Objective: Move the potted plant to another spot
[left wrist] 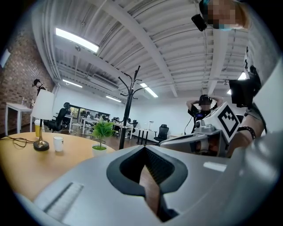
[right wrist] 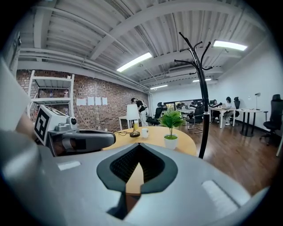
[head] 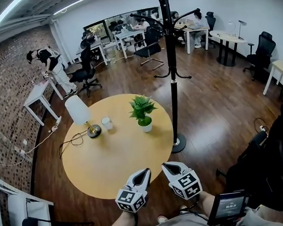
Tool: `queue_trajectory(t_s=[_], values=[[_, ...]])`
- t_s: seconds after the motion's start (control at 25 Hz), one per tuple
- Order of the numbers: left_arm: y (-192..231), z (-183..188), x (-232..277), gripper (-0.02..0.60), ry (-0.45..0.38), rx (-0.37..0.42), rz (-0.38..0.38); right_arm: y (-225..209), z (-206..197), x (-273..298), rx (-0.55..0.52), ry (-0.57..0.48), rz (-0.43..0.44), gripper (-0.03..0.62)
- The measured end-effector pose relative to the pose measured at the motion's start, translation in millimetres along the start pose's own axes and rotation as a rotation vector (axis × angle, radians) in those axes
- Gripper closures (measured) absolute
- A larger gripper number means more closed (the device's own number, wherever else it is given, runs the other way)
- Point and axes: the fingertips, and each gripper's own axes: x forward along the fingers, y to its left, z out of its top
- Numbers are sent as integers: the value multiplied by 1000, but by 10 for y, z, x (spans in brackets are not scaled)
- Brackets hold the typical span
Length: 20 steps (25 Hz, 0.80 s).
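**Plant stands untouched on the far side of the table, both claws closed and empty**

The potted plant (head: 142, 112) is a small one: a tuft of bright green, pointed, saw-edged leaves on a thin stem, set in a plain white pot that is round and narrows a little toward its base. It stands upright, with its long axis running straight up from pot to leaf tips and no visible lean; the leaves spread out on all sides at the top.

It sits on the round wooden table (head: 113, 166), on the far half and toward the right edge, near the black coat stand (head: 173, 83), whose pole rises from the floor just beyond that edge. To its left stand a white cup (head: 107, 123) and, further left, a table lamp (head: 81, 114) with a white shade and a dark cable trailing off it.

The left gripper (head: 146, 172) and the right gripper (head: 165, 167) hover side by side over the table's near edge, well apart from the plant. Each has its jaws brought together, with nothing held between them.
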Motion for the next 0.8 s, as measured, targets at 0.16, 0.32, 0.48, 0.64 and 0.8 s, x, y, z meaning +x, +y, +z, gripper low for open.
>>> queue_trajectory(t_s=[0.16, 0.32, 0.48, 0.64, 0.8], values=[[-77, 5, -47, 581, 3, 4, -1, 23, 3, -53, 11, 0, 5, 588], [-122, -28, -85, 581, 8, -5, 1, 41, -25, -104, 27, 4, 1, 588], [-164, -73, -105, 581, 14, -7, -3, 55, -77, -136, 35, 10, -1, 588], [-189, -75, -152, 581, 13, -5, -6, 96, -76, -161, 32, 10, -1, 588], [-214, -73, -144, 580, 17, -10, -2, 90, -39, -192, 30, 9, 1, 588]])
